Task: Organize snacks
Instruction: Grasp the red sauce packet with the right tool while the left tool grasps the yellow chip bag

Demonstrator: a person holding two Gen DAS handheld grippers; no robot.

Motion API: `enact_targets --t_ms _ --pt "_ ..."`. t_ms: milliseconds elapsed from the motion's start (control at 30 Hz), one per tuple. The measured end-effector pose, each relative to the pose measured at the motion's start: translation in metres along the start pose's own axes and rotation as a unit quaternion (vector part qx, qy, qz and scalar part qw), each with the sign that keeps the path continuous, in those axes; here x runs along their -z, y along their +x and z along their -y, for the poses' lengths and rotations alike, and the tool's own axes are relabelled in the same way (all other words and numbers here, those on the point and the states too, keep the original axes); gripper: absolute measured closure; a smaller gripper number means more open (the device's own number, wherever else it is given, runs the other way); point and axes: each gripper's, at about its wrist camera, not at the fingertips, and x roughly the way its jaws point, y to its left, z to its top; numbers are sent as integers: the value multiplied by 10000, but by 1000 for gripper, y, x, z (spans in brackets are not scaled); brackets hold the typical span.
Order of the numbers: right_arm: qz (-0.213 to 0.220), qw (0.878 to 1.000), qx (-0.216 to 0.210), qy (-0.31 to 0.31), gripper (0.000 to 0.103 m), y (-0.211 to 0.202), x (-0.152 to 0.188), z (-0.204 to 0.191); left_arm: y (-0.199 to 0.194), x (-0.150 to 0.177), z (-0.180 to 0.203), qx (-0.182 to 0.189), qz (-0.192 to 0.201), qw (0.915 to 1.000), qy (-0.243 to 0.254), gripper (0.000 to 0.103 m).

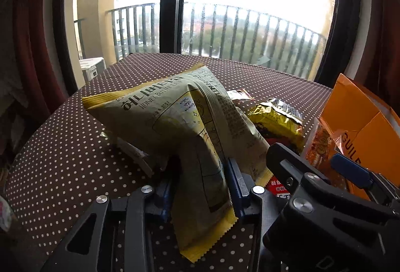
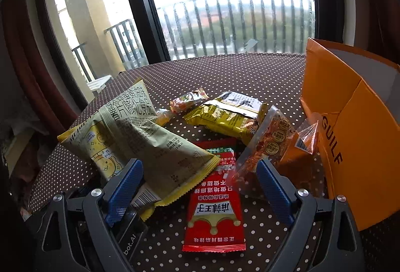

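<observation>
At the bottom centre of the left wrist view we see our left gripper [image 1: 200, 187] clamped on the lower end of the pale yellow chip bag [image 1: 175, 126], its blue pads pressing the wrapper from both sides so that the foil bunches between them. The bag's upper end reaches toward the middle of the frame, above the dotted brown tabletop [image 1: 62, 159].

In the right wrist view our right gripper [image 2: 200, 187] stands wide open at the lower centre, with nothing pressed between its pads. The red snack packet [image 2: 215, 209] lies flat on the tabletop between its fingers. Just above and right of it we see a clear packet of reddish snacks [image 2: 265, 147], which leans toward the orange box [image 2: 355, 147] at the right edge. The box stands open at the top; from here we cannot tell what it holds. Toward the middle of the frame lie a dark yellow packet [image 2: 225, 116] and a small orange packet [image 2: 188, 99]. The chip bag fills the left half of this view.
</observation>
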Motion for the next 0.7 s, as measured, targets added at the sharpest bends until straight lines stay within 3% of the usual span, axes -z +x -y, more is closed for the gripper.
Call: enact_targets --t_ms 133,167,333,500,700 --pt "-31 9999 -116 35 11 -5 4 -1 -8 5 -5 -116 39 9999 -20 66" --pt "-42 9999 -151 42 19 -6 6 -2 -9 7 -6 -145 33 9999 3 66" --pt "-262 9996 -18 -45 38 -4 11 -2 -11 16 -11 -211 -65 9997 66 65" --pt "-606 9981 -3 145 39 10 18 3 -4 21 -6 -302 -103 9993 193 62" --pt "-797 9965 231 133 43 27 18 9 16 25 4 -423 -306 9981 325 47"
